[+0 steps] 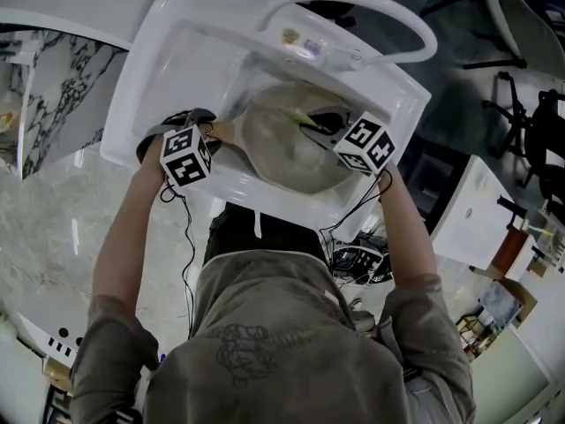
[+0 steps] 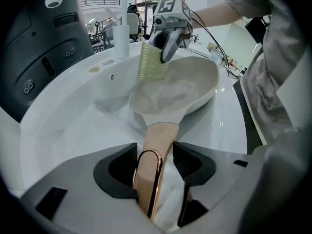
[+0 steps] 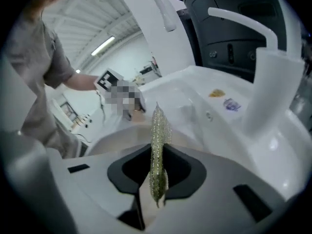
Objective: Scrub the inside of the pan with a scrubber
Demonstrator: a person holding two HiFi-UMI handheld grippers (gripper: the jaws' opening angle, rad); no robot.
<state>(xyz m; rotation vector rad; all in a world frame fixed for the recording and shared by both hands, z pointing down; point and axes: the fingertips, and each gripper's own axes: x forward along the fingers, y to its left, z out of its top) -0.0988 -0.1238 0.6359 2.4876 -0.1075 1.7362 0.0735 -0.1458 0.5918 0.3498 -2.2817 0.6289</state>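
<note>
The white sink [image 1: 177,34] holds the pan [image 2: 180,91], which lies tilted in the basin with its pale inside facing up. The left gripper [image 2: 151,167] is clamped on the end of the pan's copper-coloured handle [image 2: 158,140]. With so long a lever, a hard push from the scrubbing could twist the pan in that grip or slide it along the smooth basin.

The right gripper [image 3: 156,179] pinches the thin yellow-green scrubber [image 3: 158,140] by one edge and holds it upright at the pan's far rim. I cannot tell whether it touches the pan. The sheet looks limp, so under pressure it may fold or pull free, and the bare gripper would then scrape the pan.
</note>
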